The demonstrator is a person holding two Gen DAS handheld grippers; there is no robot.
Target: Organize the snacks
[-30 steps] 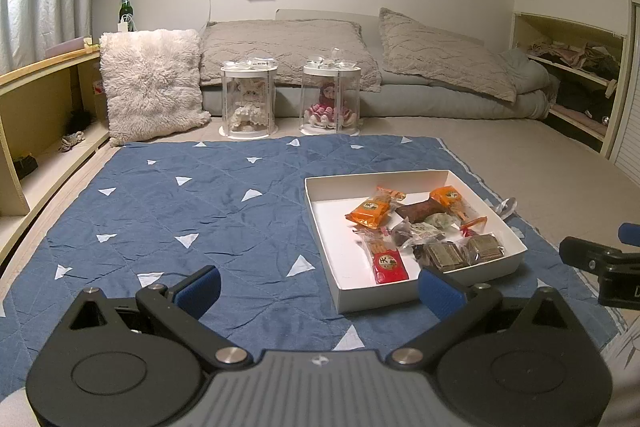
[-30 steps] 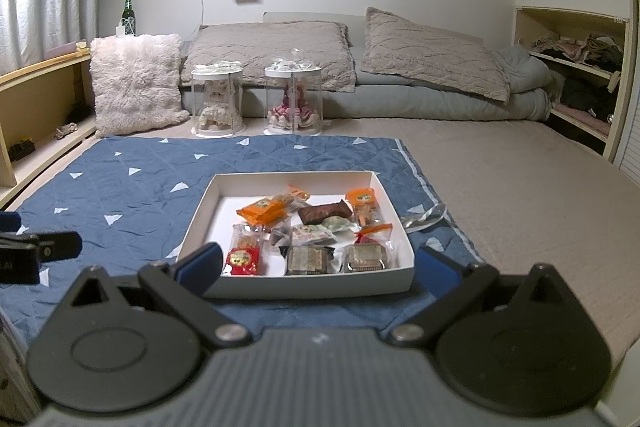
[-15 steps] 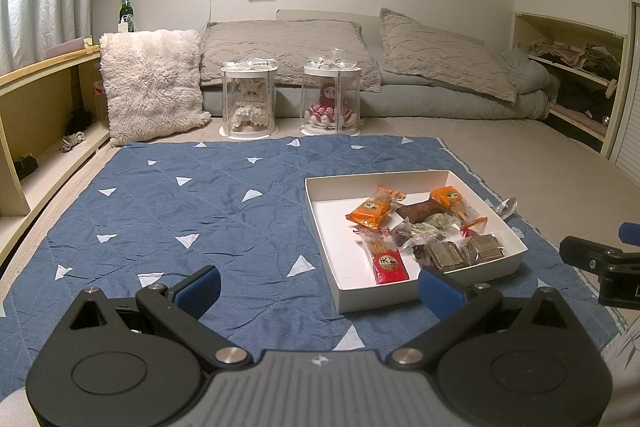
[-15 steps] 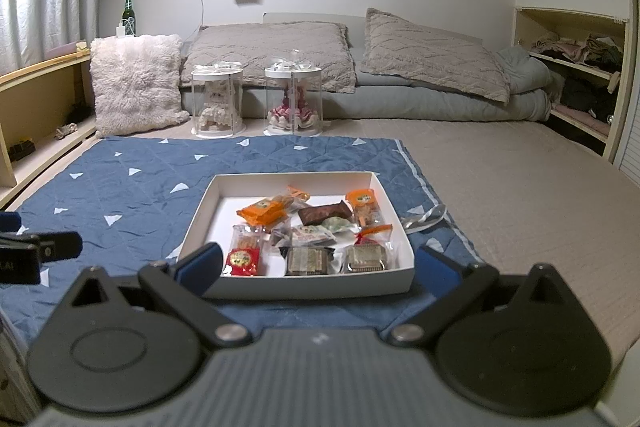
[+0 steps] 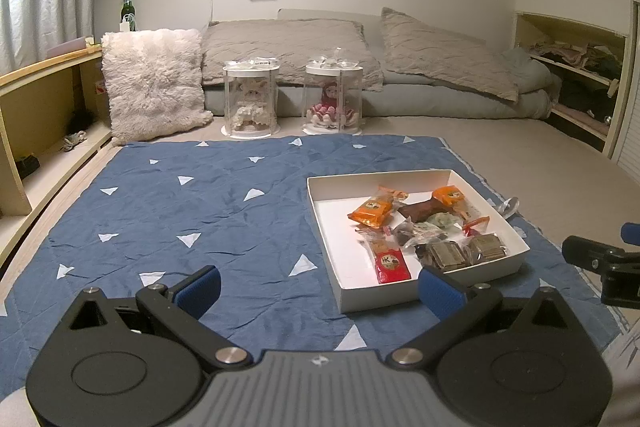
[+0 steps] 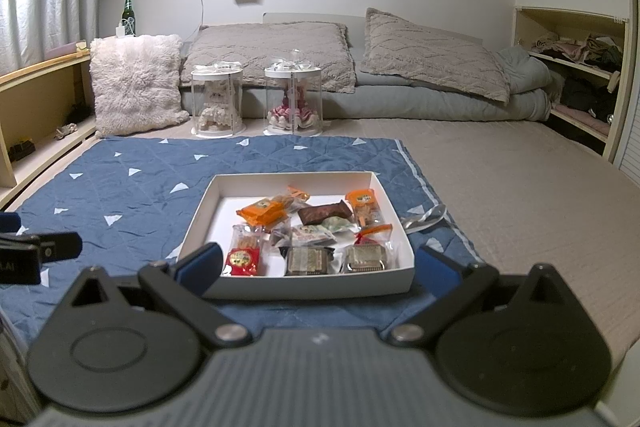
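Note:
A white cardboard box [image 5: 432, 295] [image 6: 304, 286] lies on a blue quilted mat [image 5: 200, 211] [image 6: 120, 187]. It holds several wrapped snacks: an orange pack [image 5: 372, 211] [image 6: 262, 210], a brown bar [image 5: 420, 209] [image 6: 324, 213], a red pack [image 5: 390, 261] [image 6: 242, 259] and dark squares [image 5: 446, 254] [image 6: 308, 261]. My left gripper [image 5: 320, 289] is open and empty, near the box's near-left corner. My right gripper [image 6: 318, 265] is open and empty, just before the box's front wall. A clear wrapper [image 6: 424, 217] lies right of the box.
Two clear cylindrical doll cases [image 5: 250, 99] [image 5: 334, 99] stand at the mat's far edge. A fluffy pillow [image 5: 152, 83] leans at the back left. Bedding and grey pillows [image 5: 440, 67] line the back wall. Wooden shelves [image 5: 48, 115] run along the left, another shelf [image 5: 576, 79] at the right.

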